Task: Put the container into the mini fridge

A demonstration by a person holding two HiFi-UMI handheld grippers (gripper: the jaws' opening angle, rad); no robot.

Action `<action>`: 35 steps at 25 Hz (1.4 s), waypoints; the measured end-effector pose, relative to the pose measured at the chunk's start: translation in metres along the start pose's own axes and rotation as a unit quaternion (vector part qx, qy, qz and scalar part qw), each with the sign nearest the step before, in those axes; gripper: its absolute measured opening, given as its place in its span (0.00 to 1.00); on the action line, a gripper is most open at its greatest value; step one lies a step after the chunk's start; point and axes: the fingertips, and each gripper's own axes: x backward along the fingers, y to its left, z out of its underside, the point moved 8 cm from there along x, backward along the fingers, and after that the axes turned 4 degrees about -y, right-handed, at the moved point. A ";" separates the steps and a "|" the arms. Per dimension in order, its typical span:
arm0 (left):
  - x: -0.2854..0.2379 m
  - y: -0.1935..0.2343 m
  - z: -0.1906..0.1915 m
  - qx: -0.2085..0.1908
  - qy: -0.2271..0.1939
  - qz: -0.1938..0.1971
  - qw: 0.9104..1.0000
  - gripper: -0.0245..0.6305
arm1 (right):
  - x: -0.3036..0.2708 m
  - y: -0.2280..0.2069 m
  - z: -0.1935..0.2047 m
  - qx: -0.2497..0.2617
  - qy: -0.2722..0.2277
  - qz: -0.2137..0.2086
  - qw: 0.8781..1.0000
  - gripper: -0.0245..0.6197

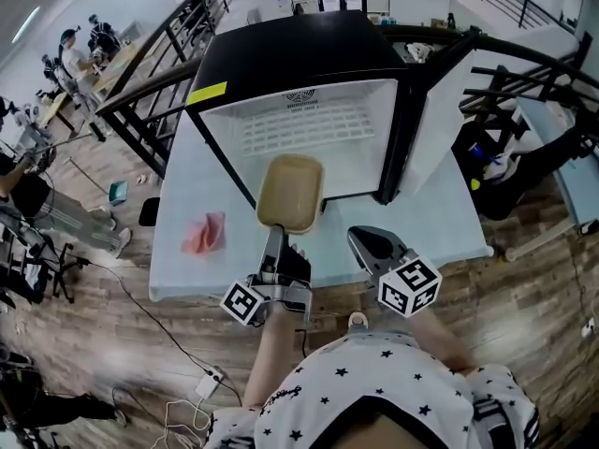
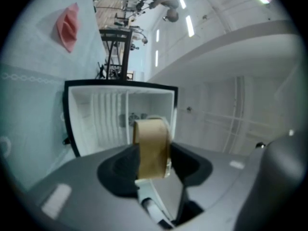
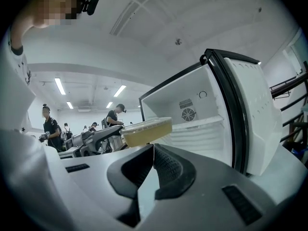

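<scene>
**Container held at the open fridge mouth**

The carrying step is in hand. The left tongs (image 1: 276,234) are clamped on the near rim of the container (image 1: 291,193), which hangs clear of the worktop (image 1: 178,251), just in front of the open mini fridge (image 1: 299,59). The right tongs (image 1: 372,243) are pinched together and empty, off to the side. The next move probably calls for a level push inward onto the white ribbed shelf, then a release. The container is a shallow tan tub with rounded corners and a paler top edge.
</scene>
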 end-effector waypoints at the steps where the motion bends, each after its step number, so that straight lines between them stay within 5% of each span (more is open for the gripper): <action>1: -0.005 0.002 0.000 -0.001 -0.003 -0.001 1.000 0.35 | -0.003 -0.005 0.000 0.000 0.001 -0.003 1.000 0.07; 19: -0.093 0.038 -0.005 -0.015 -0.051 -0.019 0.998 0.35 | -0.034 -0.074 -0.007 0.001 0.009 -0.040 0.999 0.07; 35: -0.149 0.065 -0.007 0.021 -0.090 -0.040 0.995 0.35 | -0.033 -0.093 -0.002 -0.011 0.020 -0.042 0.999 0.07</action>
